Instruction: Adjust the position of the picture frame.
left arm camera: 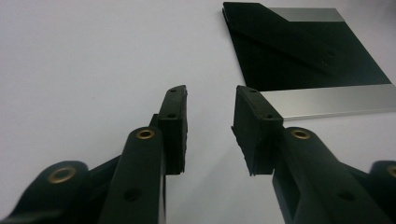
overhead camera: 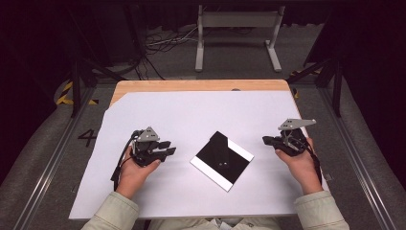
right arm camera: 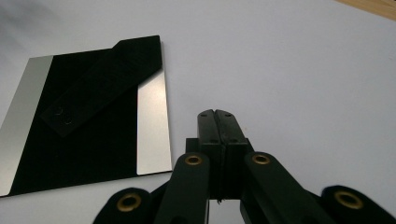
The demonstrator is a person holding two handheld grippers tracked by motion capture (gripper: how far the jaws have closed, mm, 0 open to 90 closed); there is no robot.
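A flat square case (overhead camera: 222, 160), black with silver strips on two edges and a black diagonal strap across it, lies turned like a diamond on the white sheet (overhead camera: 191, 115). My left gripper (overhead camera: 168, 147) rests to its left, open, with nothing between its pads. In the left gripper view the left gripper (left arm camera: 210, 109) has the case (left arm camera: 303, 51) ahead to the right. My right gripper (overhead camera: 266, 140) sits to the right of the case, shut and empty. In the right gripper view the right gripper (right arm camera: 218, 116) has its pads pressed together, with the case (right arm camera: 88, 126) to the left.
The white sheet covers a wooden table (overhead camera: 201, 85) whose far edge shows. Beyond the table stand a white metal frame (overhead camera: 237, 38), cables (overhead camera: 163, 45) on the floor and dark stand legs (overhead camera: 335, 76). Rails (overhead camera: 52, 158) run along both sides.
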